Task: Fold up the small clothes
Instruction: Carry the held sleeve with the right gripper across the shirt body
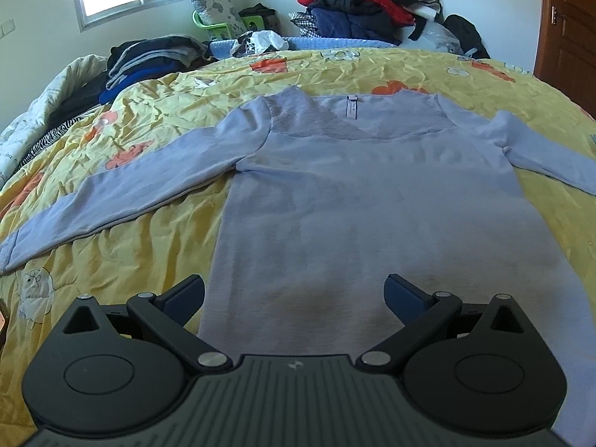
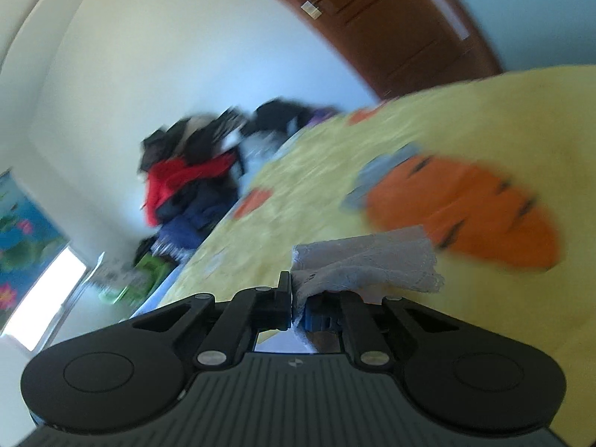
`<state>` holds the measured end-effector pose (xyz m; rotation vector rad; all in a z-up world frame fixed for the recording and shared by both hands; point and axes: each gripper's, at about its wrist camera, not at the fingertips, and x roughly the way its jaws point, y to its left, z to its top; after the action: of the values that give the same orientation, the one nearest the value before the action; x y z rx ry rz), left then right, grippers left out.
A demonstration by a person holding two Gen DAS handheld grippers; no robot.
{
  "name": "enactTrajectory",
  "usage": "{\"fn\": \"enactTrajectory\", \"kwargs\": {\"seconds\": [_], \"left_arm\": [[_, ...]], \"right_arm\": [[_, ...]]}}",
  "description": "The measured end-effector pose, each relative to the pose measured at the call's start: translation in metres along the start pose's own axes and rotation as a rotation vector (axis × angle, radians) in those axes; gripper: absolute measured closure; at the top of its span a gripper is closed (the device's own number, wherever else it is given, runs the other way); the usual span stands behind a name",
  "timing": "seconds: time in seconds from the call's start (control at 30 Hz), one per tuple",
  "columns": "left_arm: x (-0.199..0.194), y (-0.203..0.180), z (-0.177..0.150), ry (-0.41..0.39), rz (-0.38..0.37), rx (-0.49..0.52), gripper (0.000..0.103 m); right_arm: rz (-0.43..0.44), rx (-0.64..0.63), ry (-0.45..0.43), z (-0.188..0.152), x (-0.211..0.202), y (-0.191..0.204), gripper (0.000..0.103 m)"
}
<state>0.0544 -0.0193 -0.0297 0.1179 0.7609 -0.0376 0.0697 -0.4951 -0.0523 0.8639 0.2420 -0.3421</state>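
Note:
A lavender long-sleeved top [image 1: 372, 193] lies flat on the yellow flowered bedspread [image 1: 156, 111], neck away from me, sleeves spread to both sides. My left gripper [image 1: 294, 294] is open and empty, hovering over the top's lower hem. In the right wrist view my right gripper [image 2: 298, 305] is shut on a lacy, pale lavender edge of fabric [image 2: 372, 264], held above the bedspread [image 2: 484, 119]. That view is tilted and blurred; I cannot tell which part of the top the lace belongs to.
A pile of dark folded clothes [image 1: 149, 59] lies at the bed's far left. A heap of red and dark jackets [image 1: 357, 0] stands behind the bed, also in the right wrist view [image 2: 186, 182]. A wooden door [image 1: 570, 29] is at the right.

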Motion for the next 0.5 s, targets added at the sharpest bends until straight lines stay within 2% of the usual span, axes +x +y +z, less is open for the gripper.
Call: {"fn": "enactTrajectory", "kwargs": {"seconds": [0.2,0.5], "left_arm": [[0.000,0.010,0.002,-0.016,0.030,-0.009,0.000],[0.002,0.026,0.004,-0.025,0.052,-0.020,0.000]], "right_arm": [[0.108,-0.056,0.123,-0.031,0.024,0.056,0.092],[0.205,-0.138,0.264,-0.079,0.044,0.140,0.092]]}}
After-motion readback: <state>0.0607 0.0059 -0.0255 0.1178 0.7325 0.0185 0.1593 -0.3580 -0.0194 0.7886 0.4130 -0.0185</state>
